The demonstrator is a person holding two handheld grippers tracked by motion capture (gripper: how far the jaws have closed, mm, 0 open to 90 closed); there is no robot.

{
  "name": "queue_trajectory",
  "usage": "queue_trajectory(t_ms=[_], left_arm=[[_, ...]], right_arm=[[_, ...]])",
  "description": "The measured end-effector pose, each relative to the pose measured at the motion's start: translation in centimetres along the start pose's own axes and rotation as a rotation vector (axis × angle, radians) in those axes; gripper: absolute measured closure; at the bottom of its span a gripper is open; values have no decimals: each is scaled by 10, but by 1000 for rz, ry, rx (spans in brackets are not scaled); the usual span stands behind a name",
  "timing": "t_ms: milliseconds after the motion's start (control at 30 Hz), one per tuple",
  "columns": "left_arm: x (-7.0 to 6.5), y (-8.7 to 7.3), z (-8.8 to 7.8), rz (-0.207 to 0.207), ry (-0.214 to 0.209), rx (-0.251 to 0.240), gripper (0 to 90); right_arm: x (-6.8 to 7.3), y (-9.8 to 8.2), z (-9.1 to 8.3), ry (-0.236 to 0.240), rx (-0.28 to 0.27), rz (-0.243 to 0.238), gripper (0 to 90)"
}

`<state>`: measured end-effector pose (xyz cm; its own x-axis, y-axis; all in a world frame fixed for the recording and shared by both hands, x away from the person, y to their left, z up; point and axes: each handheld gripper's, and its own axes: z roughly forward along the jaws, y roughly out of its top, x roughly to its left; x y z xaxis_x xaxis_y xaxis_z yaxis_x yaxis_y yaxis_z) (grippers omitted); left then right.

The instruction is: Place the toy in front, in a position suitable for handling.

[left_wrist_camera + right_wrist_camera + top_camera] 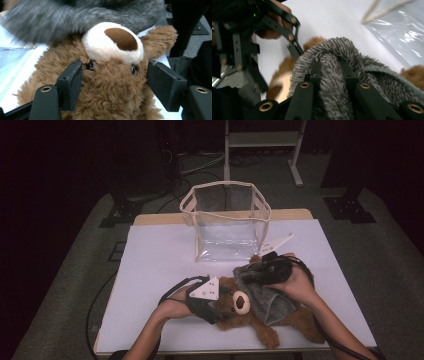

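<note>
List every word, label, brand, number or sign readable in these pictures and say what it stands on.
None can be read. The brown plush teddy bear, the grey fuzzy cloth, the clear plastic bag with cream trim, the white table top and both black grippers, left and right, show no print. A green light glows on the left gripper, without text.

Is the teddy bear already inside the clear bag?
No, the teddy bear lies on the table in front of the clear bag, which stands open behind it.
</note>
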<state>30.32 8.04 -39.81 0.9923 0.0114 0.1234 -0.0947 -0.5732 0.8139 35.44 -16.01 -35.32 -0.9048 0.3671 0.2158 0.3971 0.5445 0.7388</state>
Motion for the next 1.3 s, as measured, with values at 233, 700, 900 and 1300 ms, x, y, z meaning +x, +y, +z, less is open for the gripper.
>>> queue_trajectory(t_ms=[233, 700, 900, 1300], left_arm=[[-1, -2, -2, 2, -13, 11, 302], [8, 0, -12, -34, 77, 7, 266], [8, -7, -6, -55, 46, 20, 291], [6, -9, -8, -18, 24, 34, 283]], right_arm=[[3, 8, 21, 13, 38, -19, 757], [1, -32, -26, -71, 63, 15, 756], [4, -22, -22, -53, 45, 4, 755], [-1, 4, 15, -16, 55, -7, 752]])
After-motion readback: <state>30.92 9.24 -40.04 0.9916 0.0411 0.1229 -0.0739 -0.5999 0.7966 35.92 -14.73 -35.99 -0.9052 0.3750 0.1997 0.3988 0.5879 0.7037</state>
